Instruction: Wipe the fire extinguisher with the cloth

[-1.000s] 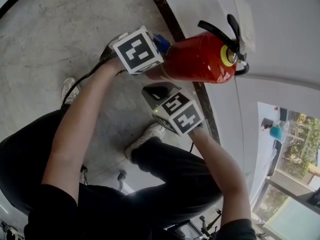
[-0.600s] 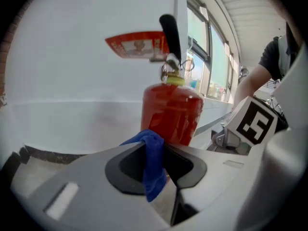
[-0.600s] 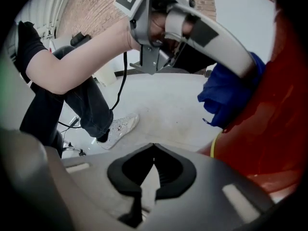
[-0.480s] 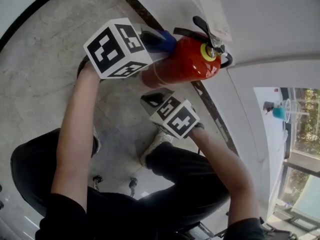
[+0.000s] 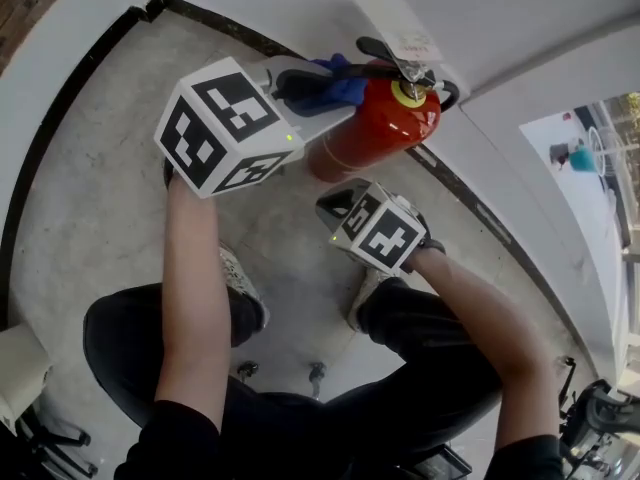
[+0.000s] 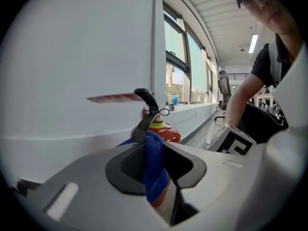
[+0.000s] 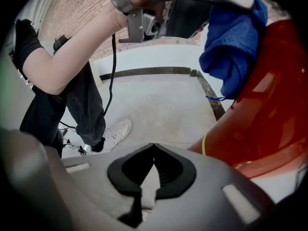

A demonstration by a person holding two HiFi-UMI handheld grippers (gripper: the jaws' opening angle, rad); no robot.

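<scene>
The red cylindrical fire extinguisher (image 5: 375, 128) is placed at the edge of the grey concrete floor (image 5: 100, 198), close against the white wall (image 5: 520, 18). The blue terry cloth (image 5: 338, 86) is pinched in the left tongs (image 6: 155, 153) and is laid on the extinguisher's shoulder, just below the black lever handle (image 5: 388, 52), so that its wiping face is kept on the red shell. The right tongs (image 7: 153, 148) are pressed together with nothing between them. They are held just beside the lower body, probably so that the cylinder can be steadied during wiping.
</scene>
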